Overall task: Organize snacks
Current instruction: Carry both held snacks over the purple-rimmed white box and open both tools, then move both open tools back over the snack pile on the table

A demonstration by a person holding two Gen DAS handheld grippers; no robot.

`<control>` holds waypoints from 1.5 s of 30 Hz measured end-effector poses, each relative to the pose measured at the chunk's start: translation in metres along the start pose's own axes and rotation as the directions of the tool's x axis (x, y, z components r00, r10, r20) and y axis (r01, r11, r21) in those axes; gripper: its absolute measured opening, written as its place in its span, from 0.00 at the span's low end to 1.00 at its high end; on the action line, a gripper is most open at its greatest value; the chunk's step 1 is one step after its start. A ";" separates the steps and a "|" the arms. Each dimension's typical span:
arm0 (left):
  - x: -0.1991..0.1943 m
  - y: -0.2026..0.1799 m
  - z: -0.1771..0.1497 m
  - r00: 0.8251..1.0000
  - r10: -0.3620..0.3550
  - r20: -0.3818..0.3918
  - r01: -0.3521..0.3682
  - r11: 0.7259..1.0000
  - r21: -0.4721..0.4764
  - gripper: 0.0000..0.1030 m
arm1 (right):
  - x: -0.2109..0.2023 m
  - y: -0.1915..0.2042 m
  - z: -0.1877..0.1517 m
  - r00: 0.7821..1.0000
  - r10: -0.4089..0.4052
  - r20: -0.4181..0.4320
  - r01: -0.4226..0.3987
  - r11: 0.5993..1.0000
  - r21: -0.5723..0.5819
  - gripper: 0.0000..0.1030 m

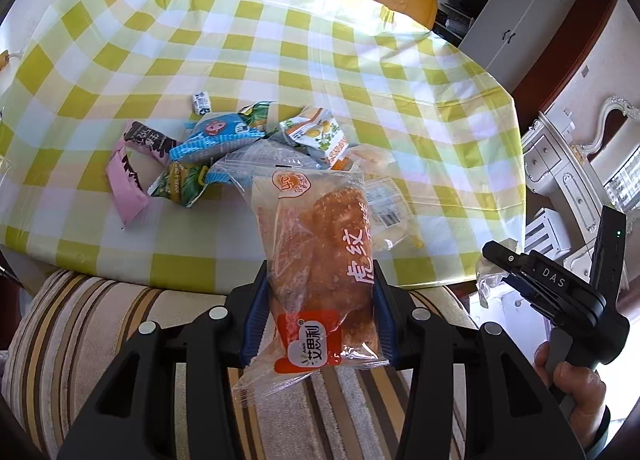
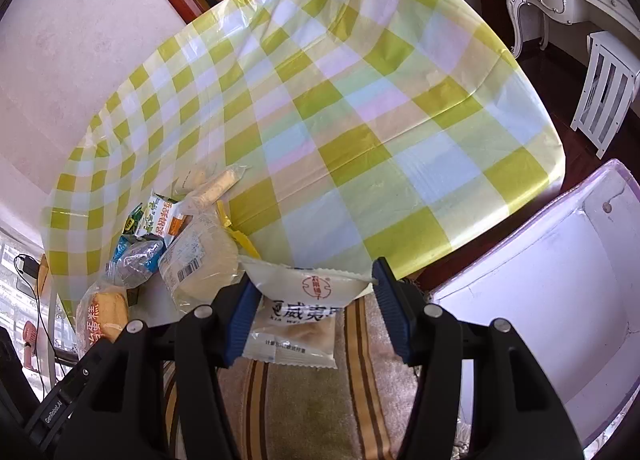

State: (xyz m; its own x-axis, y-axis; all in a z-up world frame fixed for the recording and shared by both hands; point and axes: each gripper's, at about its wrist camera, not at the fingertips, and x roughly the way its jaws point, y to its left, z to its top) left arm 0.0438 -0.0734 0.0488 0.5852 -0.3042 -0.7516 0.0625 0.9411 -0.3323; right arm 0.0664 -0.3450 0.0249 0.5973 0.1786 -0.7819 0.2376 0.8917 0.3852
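Between left gripper (image 1: 320, 300) fingers: cake packet (image 1: 320, 260), clamped lengthwise.

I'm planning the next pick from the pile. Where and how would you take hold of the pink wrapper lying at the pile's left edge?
Probably grip the pink wrapper across its narrow width, near the bare lower end. It lies flat and long on the checked tablecloth, with its upper end tucked against a dark packet. Come down from above on the left side, away from the pile, with the jaws spanning the two long edges.
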 end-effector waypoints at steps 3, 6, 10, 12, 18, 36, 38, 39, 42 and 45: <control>0.001 -0.023 0.001 0.999 -0.037 -0.005 0.038 0.998 0.056 0.44 | -0.012 -0.018 0.003 1.000 -0.012 0.023 0.012 0.999 0.030 0.54; 0.008 -0.052 0.002 0.996 -0.087 -0.031 0.090 0.990 0.108 0.44 | -0.021 -0.039 0.006 0.999 -0.035 0.042 0.033 0.997 0.064 0.54; 0.022 -0.094 -0.003 0.984 -0.153 -0.088 0.167 0.969 0.181 0.44 | -0.031 -0.071 0.006 0.996 -0.074 0.057 0.067 0.991 0.114 0.54; 0.031 -0.115 -0.007 0.974 -0.185 -0.131 0.210 0.954 0.212 0.44 | -0.033 -0.087 0.005 0.994 -0.096 0.058 0.087 0.987 0.136 0.54; 0.067 -0.173 -0.026 0.934 -0.232 -0.270 0.307 0.909 0.281 0.44 | -0.037 -0.131 -0.004 0.985 -0.167 0.043 0.156 0.968 0.195 0.55; 0.094 -0.221 -0.050 0.894 -0.248 -0.373 0.377 0.866 0.328 0.68 | -0.040 -0.175 -0.012 0.959 -0.283 0.030 0.264 0.924 0.278 0.76; 0.088 -0.217 -0.047 0.912 -0.231 -0.339 0.347 0.876 0.336 0.74 | -0.043 -0.169 -0.011 0.948 -0.315 0.049 0.292 0.919 0.264 0.81; 0.086 -0.214 -0.045 0.921 -0.221 -0.320 0.329 0.882 0.337 0.77 | -0.045 -0.166 -0.011 0.941 -0.335 0.059 0.310 0.916 0.255 0.82; 0.078 -0.204 -0.037 0.941 -0.205 -0.270 0.291 0.897 0.333 0.78 | -0.050 -0.159 -0.009 0.926 -0.365 0.093 0.336 0.913 0.233 0.83; 0.069 -0.192 -0.030 0.960 -0.185 -0.209 0.249 0.905 0.344 0.79 | -0.055 -0.149 -0.006 0.928 -0.357 0.110 0.331 0.922 0.201 0.83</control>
State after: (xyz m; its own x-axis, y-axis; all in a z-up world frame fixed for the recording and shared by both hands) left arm 0.0483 -0.2799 0.0438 0.3819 -0.4970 -0.7792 0.4805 0.8270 -0.2919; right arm -0.0062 -0.4851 0.0072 0.5534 -0.1985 -0.8089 0.5708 0.7977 0.1947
